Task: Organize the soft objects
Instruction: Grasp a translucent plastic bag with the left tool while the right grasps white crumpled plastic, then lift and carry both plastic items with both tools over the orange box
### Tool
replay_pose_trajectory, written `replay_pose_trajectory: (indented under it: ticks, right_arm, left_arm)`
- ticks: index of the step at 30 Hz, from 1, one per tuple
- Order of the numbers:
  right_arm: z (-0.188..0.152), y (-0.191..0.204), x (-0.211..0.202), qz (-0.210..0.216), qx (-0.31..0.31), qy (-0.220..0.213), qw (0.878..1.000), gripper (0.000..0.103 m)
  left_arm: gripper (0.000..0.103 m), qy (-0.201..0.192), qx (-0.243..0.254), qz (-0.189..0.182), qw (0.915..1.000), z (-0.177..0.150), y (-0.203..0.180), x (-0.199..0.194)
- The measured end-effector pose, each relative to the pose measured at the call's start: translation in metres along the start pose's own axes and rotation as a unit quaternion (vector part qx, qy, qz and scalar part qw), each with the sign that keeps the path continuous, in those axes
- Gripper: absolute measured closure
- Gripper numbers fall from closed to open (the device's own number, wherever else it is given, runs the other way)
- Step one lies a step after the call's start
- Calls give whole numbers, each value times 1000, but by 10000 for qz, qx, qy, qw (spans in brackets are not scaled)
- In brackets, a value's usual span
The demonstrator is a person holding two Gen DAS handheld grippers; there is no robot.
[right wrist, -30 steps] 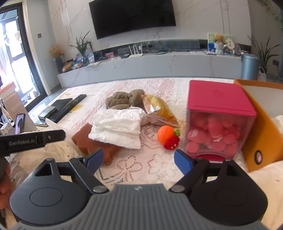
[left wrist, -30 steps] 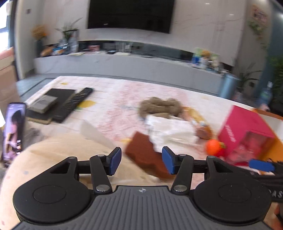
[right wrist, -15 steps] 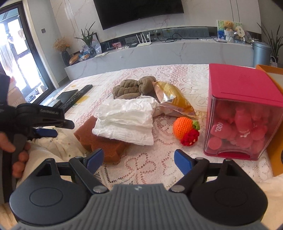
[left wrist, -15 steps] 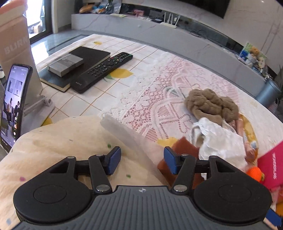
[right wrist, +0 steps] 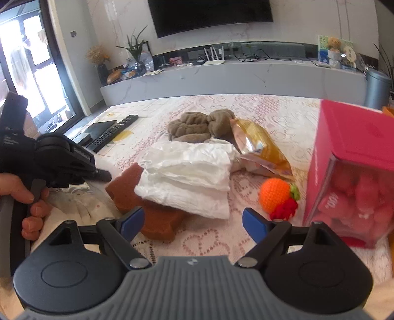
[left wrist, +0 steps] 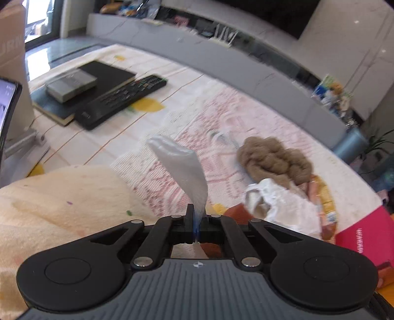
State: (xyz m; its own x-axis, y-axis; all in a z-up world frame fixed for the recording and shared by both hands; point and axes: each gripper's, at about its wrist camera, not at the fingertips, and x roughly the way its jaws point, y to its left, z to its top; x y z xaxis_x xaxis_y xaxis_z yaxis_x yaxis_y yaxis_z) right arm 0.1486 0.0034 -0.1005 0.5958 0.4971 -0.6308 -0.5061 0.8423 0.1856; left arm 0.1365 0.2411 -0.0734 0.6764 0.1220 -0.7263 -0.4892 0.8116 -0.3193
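My left claw [left wrist: 196,227], jaws just closed, clamps a pale, perhaps plastic flap [left wrist: 183,172]; its long axis points ahead, slightly left; right claw [right wrist: 193,220] gapes

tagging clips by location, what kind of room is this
Most likely a home living room: a large wall-mounted TV hangs above a long low media console, and a TV remote lies on a lace-covered table.

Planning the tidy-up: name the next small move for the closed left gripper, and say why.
Probably lift it slightly: the left gripper has just closed on a thin translucent plastic flap beside the cream speckled cloth bundle; raising would show whether the grip holds.
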Motion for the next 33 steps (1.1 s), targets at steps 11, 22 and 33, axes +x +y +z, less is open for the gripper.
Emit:
replay_pose_trajectory:
  ticks: [11,22,33]
  right_arm:
    - [28,22,28,17,-1086,-112,9940,11]
    - [43,21,82,297,-1605,310,9861,21]
    - [46,16,90,869,-1039,583,9891,58]
  left_arm:
    - [102,-1033,576,-1386,9833,-16,-17,-41]
    - [102,-1444,499,-1536,9763,-20,-13,-47]
    - [102,-1267,360,-1365,9818,-23,-7,-42]
